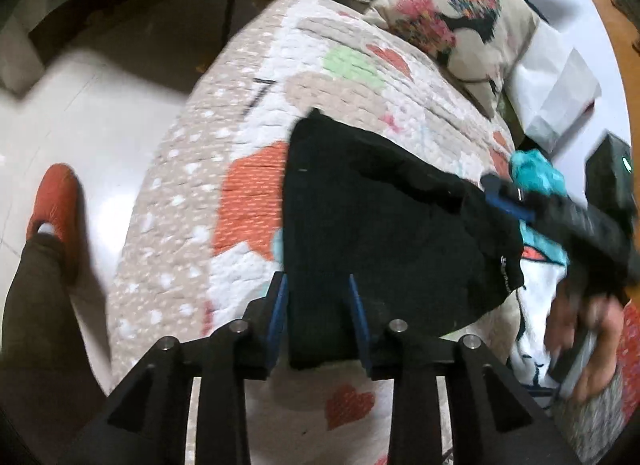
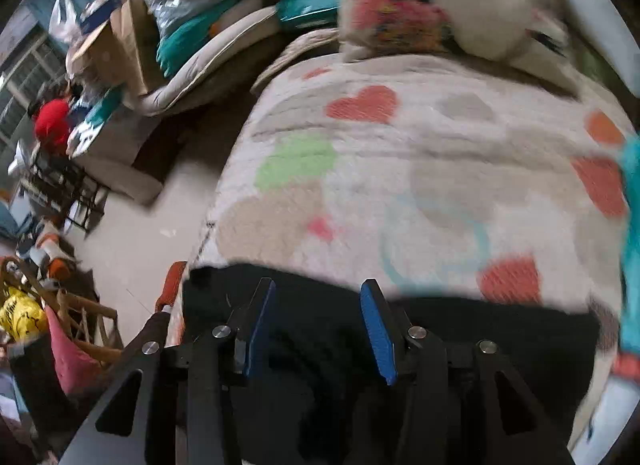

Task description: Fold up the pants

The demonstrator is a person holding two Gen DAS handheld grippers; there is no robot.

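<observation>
Black pants (image 1: 372, 225) lie folded in a compact block on a quilt with heart patches (image 1: 248, 113). My left gripper (image 1: 318, 285) is open, its blue pads astride the near edge of the pants, holding nothing. The right gripper (image 1: 516, 201) shows in the left wrist view at the right, over the pants' right edge, blurred. In the right wrist view the pants (image 2: 460, 329) fill the lower frame and my right gripper (image 2: 318, 297) is open above them, empty.
A patterned cushion (image 1: 452, 21) lies at the bed's far end. A turquoise cloth (image 1: 536, 173) and white bags (image 1: 556, 93) sit at the right. The floor (image 1: 92, 105) and my red slipper (image 1: 54, 201) are at the left. Cluttered boxes (image 2: 116, 45) stand beyond the bed.
</observation>
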